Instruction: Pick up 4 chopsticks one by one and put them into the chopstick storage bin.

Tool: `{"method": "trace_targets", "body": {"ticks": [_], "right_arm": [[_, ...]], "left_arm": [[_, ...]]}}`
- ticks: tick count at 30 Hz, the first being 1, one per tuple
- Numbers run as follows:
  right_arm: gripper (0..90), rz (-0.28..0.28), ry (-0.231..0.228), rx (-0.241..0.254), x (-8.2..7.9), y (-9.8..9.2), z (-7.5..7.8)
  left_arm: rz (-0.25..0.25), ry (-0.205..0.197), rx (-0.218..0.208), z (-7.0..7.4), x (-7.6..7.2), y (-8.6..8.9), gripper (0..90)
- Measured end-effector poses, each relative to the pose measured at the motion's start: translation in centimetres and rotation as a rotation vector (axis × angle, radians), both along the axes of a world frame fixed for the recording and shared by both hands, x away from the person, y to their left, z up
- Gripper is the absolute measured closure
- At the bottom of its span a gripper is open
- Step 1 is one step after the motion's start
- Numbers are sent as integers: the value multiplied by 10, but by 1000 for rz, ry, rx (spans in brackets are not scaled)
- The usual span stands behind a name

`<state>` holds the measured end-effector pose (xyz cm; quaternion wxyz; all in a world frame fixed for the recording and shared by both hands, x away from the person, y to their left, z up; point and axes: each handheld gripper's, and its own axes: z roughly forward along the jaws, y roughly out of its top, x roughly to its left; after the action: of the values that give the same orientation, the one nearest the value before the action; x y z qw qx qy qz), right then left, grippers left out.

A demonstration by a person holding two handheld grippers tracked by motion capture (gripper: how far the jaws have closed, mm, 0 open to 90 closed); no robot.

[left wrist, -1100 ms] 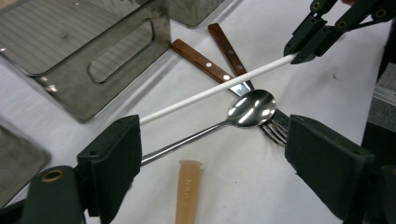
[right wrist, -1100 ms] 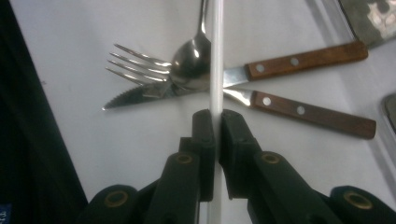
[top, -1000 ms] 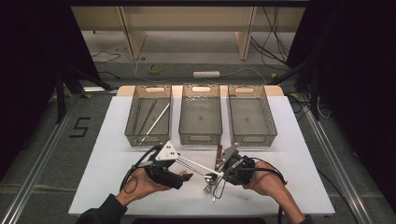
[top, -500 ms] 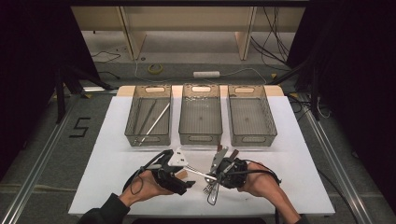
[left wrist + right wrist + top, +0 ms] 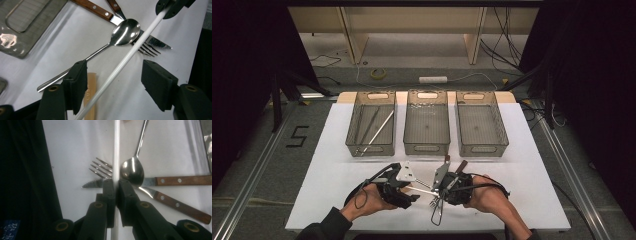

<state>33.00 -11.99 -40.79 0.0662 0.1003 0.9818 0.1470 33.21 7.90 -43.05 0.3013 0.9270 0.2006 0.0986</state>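
On the white tabletop (image 5: 337, 190), toward its far edge, three mesh baskets stand in a row: the left basket (image 5: 353, 130) holds two long thin utensils, while the middle basket (image 5: 427, 147) and the right basket (image 5: 499, 132) show nothing inside. At the near edge lies a small heap of cutlery: one spoon (image 5: 125, 32), one fork (image 5: 101, 168), and two wood-handled knives, one knife (image 5: 180, 180) lying level in the right gripper view and the second knife (image 5: 180, 206) slanting below it. One tan chopstick (image 5: 90, 95) lies flat beneath the left tool.

One white chopstick (image 5: 125, 60) is held clear of the tabletop, above the cutlery. The right tool (image 5: 116, 185) is clamped tight on it, jaws nearly together with the stick running straight up between them. The left tool (image 5: 113, 81) stands about half open, its jaws having just been closing, and the white chopstick passes slantwise through the gap, nearer the left pad; the pads do not press on it. In the high view both tools meet near the tabletop's front edge, the left tool (image 5: 404, 192) just beside the right tool (image 5: 447, 187).
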Motion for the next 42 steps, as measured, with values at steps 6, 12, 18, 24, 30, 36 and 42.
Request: {"method": "trace_targets", "body": {"ticks": [6, 12, 18, 24, 30, 36, 42], "right_arm": [[852, 16, -1, 3, -2, 2, 2], [852, 32, 0, 11, -2, 2, 2], [851, 57, 3, 8, -3, 2, 2], [848, 74, 3, 7, -3, 2, 2], [788, 59, 16, 35, 2, -4, 2], [627, -31, 5, 89, 9, -15, 9], [575, -86, -14, 147, 14, -25, 15]], "left_arm": [[-18, 1, 8, -1, -2, -1, 473], [-45, 1, 15, 0, -3, -2, 562], [-72, -4, 24, 0, -5, -2, 644], [-114, -7, 36, 1, -7, -2, 701], [-188, 8, 44, 0, -12, -3, 793], [-173, 15, 62, -2, -11, -1, 848], [-96, 20, 23, 5, -4, 8, 851]]}}
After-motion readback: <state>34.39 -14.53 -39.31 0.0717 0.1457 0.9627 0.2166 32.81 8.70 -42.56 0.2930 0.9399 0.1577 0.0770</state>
